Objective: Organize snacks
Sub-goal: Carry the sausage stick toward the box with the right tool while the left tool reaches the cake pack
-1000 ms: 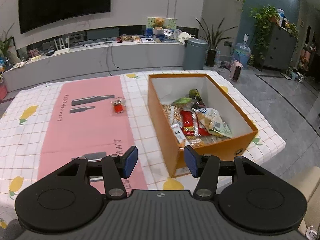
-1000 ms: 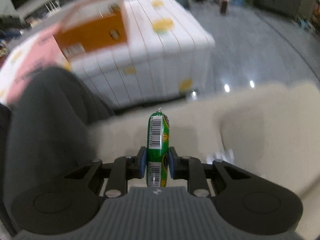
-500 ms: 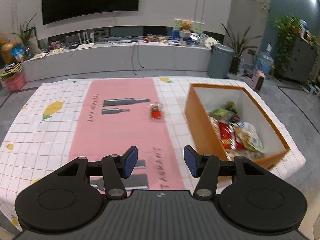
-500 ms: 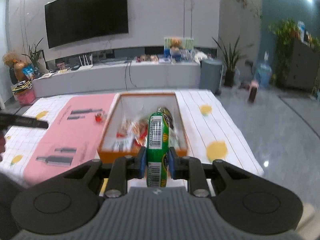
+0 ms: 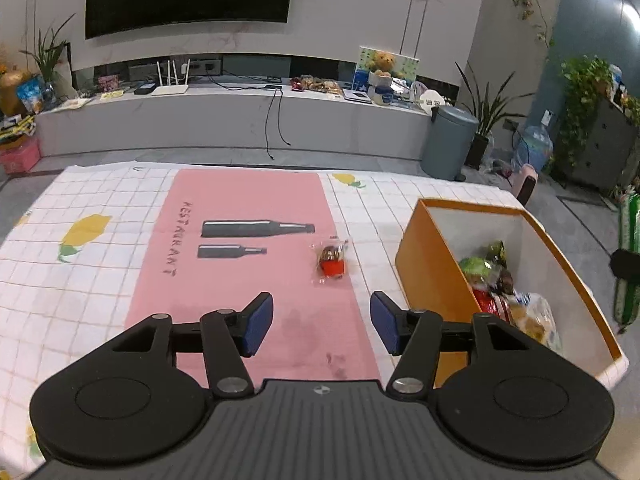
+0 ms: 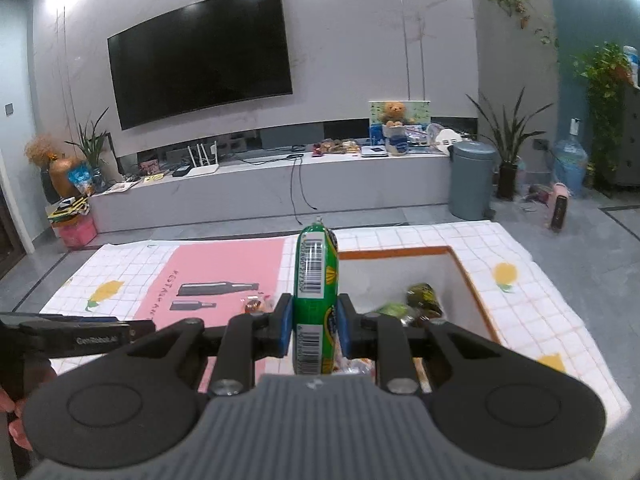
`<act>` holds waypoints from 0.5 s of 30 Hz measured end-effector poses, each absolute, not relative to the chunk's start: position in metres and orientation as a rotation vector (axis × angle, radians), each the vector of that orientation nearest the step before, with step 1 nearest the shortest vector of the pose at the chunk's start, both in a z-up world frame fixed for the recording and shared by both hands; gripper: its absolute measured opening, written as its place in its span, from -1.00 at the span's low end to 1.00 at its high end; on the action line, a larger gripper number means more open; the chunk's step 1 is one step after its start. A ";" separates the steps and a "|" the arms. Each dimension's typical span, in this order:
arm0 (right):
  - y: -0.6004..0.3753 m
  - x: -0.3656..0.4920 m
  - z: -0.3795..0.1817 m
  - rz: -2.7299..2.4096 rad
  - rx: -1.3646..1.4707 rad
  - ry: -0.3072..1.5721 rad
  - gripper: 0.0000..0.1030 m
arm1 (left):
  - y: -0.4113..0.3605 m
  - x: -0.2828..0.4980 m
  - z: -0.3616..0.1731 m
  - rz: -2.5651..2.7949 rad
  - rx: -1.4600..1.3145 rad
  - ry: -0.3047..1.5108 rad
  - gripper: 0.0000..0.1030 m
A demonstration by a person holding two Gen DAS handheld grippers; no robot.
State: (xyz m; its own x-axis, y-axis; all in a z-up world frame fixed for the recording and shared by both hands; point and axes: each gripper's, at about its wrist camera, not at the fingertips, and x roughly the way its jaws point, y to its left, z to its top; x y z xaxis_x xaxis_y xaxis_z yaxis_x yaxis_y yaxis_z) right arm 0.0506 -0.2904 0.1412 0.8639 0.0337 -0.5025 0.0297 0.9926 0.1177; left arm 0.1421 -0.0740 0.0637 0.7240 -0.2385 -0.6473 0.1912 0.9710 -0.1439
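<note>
Right gripper (image 6: 312,330): jaws clamped on a green sausage-shaped snack (image 6: 315,300), blue pads pressing its 2 sides at about mid-length. Long axis of the snack runs forward along the fingers; crimped tip points away from the camera toward the far wall, barcode face up. The snack is held in the air over the near end of the orange box (image 6: 474,280), not touching it.

Left gripper (image 5: 322,330): jaws wide apart, nothing between them. It hovers above the pink runner (image 5: 248,200) on the worktop (image 5: 80,280).

Small red-wrapped snack (image 5: 331,261) lies flat on the right part of the runner, left of the box and apart from it, ahead of the left gripper.

Orange box (image 5: 424,268) stands on the right half of the worktop, open top, white inside. Several snack packets (image 5: 496,284) are piled in it.

In the left wrist view the green snack (image 5: 628,256) shows at the right frame edge, beyond the box's right wall.
</note>
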 end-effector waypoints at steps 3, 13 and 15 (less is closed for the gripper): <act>-0.290 0.075 0.134 -0.001 0.175 0.545 -0.60 | -0.079 0.166 0.052 -0.240 -0.093 0.735 0.29; -0.280 0.128 0.113 -0.028 0.227 0.503 -0.60 | -0.113 0.244 0.006 -0.303 -0.059 0.776 0.30; -0.285 0.130 0.105 -0.033 0.265 0.510 -0.60 | -0.118 0.259 -0.001 -0.311 -0.083 0.797 0.30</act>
State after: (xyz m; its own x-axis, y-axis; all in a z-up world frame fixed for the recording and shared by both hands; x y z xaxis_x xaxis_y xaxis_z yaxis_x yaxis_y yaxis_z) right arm 0.1298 -0.2847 0.1045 0.8730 0.0344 -0.4865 0.0969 0.9654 0.2421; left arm 0.2589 -0.1184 -0.0010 0.6561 -0.3053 -0.6901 0.2430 0.9513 -0.1899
